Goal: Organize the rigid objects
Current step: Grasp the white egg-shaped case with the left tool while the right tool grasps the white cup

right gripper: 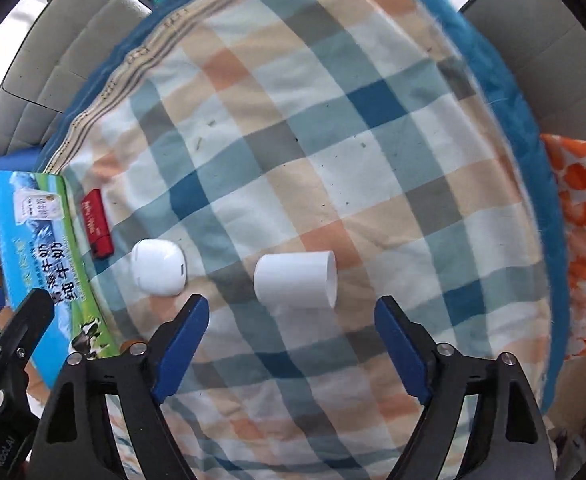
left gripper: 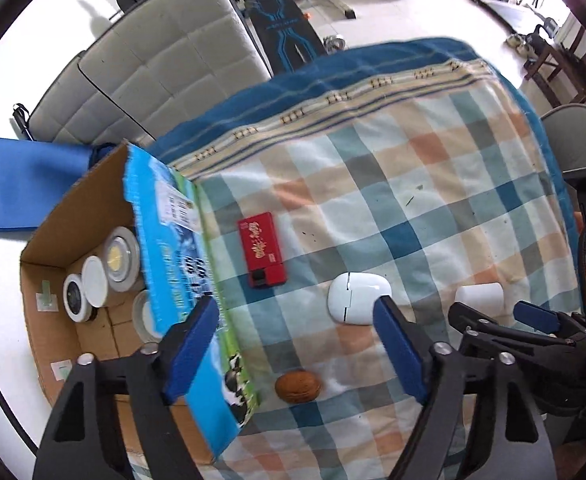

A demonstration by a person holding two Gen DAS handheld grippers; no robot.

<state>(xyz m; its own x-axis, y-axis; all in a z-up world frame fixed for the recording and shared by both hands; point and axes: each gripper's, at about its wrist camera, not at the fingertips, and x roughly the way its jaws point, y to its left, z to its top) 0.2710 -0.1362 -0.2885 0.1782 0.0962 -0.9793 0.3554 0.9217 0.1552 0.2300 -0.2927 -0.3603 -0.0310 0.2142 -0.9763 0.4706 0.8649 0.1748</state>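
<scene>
While both grippers point down at the checked blanket (right gripper: 333, 152), their jaws stand apart with nothing between the pads. The right gripper (right gripper: 293, 344) hovers just short of a white cup (right gripper: 295, 280) lying on its side. The left gripper (left gripper: 297, 344) has a walnut (left gripper: 297, 387) below its gap and a white earbud case (left gripper: 353, 298) by its right finger. Beyond lies a red box (left gripper: 261, 250). To the left stands an open cardboard carton (left gripper: 53, 344) with a blue printed flap, holding several round lidded tins (left gripper: 93, 282).
</scene>
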